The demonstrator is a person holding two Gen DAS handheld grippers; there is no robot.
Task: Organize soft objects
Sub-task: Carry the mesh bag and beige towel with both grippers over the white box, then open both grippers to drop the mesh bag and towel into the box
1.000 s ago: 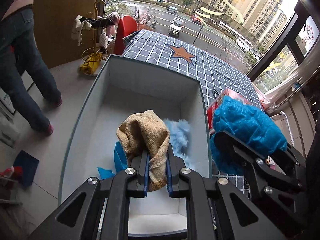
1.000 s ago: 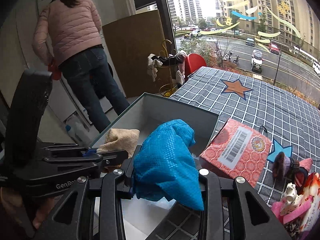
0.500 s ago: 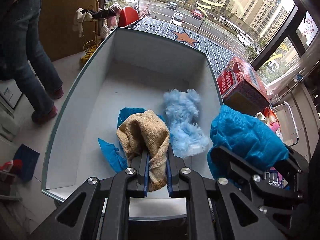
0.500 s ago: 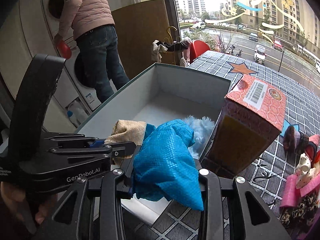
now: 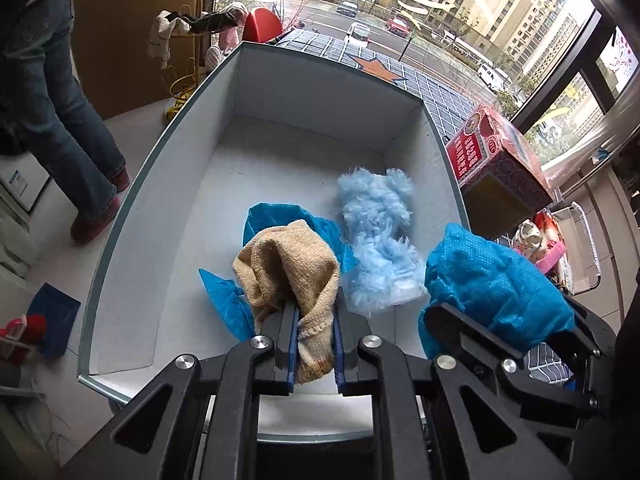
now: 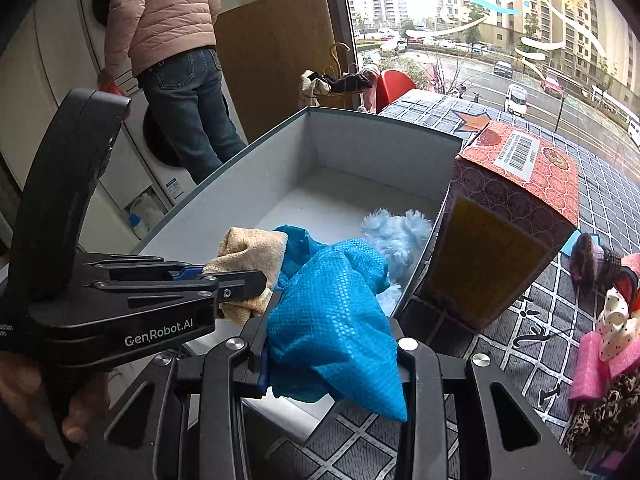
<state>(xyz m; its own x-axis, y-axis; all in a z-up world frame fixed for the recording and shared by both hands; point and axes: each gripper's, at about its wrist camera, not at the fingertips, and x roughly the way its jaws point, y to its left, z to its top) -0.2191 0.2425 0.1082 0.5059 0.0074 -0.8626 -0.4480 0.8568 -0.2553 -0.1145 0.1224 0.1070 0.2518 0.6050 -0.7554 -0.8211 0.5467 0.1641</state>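
Left gripper [image 5: 314, 344] clamps a tan knit cloth [image 5: 292, 268] directly above the open box [image 5: 132, 208], while right gripper [image 6: 332, 364], just beside, clamps a blue shoe cover [image 6: 336, 320].

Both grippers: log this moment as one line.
left gripper: shut on tan sock | right gripper: shut on blue cloth | both over box

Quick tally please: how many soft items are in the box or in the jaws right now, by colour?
Blue: 2, a blue mesh cloth in the right gripper and a blue cloth in the white box.
Light blue: 1, a fluffy item in the box.
Tan: 1, a tan knit cloth in the left gripper.
Total: 4.
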